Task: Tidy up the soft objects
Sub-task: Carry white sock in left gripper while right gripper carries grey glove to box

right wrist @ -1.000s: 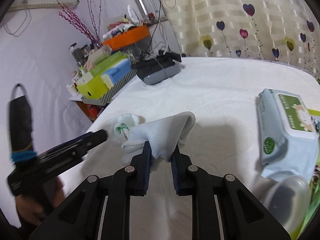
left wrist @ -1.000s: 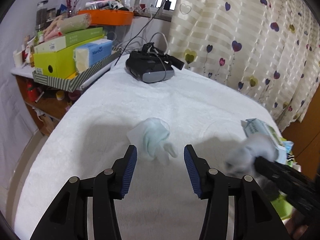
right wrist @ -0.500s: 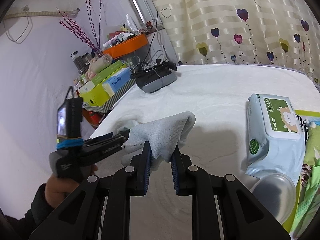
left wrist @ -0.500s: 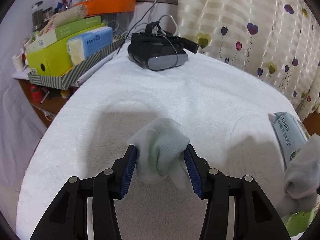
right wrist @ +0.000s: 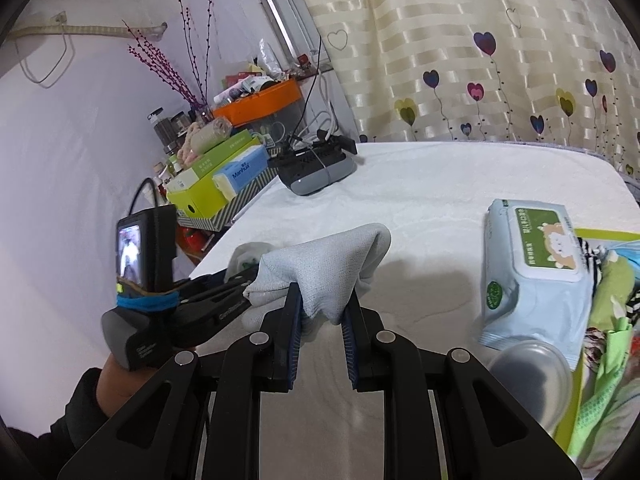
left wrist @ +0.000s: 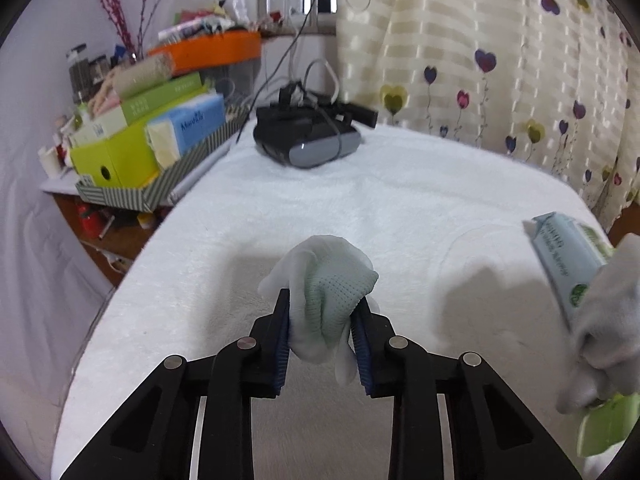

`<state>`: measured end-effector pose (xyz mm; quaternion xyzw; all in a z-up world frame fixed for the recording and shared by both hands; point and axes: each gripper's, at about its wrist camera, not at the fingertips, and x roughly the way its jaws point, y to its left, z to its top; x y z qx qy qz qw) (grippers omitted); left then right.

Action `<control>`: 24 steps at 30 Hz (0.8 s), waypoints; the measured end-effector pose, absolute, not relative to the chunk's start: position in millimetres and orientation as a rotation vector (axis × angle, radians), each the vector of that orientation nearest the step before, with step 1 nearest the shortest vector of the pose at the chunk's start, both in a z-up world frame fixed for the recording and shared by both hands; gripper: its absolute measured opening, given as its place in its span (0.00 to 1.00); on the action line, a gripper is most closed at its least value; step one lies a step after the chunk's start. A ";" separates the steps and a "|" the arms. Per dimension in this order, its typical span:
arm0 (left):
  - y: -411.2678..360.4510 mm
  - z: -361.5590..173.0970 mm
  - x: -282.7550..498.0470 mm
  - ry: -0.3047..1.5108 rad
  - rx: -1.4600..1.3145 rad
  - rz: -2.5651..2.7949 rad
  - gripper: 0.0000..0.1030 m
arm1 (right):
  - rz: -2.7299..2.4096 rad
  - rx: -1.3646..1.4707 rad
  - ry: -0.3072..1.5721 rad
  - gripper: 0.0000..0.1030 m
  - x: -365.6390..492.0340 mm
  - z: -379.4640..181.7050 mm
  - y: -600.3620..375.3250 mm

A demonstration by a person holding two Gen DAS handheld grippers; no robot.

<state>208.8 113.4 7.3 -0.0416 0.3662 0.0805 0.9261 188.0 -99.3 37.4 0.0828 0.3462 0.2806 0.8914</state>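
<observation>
Working over the white bed (left wrist: 420, 208), near its left edge. My left tool (left wrist: 322, 320) is closing, pads already pressing a pale green sock (left wrist: 332, 280). My right tool (right wrist: 320, 316) grips a grey sock (right wrist: 324, 268), lifted clear of the bed beside the wipes pack (right wrist: 532, 264).

Left gripper (left wrist: 322, 322) closing its jaws, pale green sock (left wrist: 332, 292) bunching between the blue fingers (left wrist: 282, 336), lying on the white bed (left wrist: 400, 208), black headset (left wrist: 308, 140) sitting far, wipes pack (left wrist: 560, 248) lying right.
</observation>
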 end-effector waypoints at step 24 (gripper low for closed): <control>23.5 74.5 101.1 0.610 -0.078 0.020 0.25 | 0.536 0.182 0.601 0.19 114.4 69.8 -170.1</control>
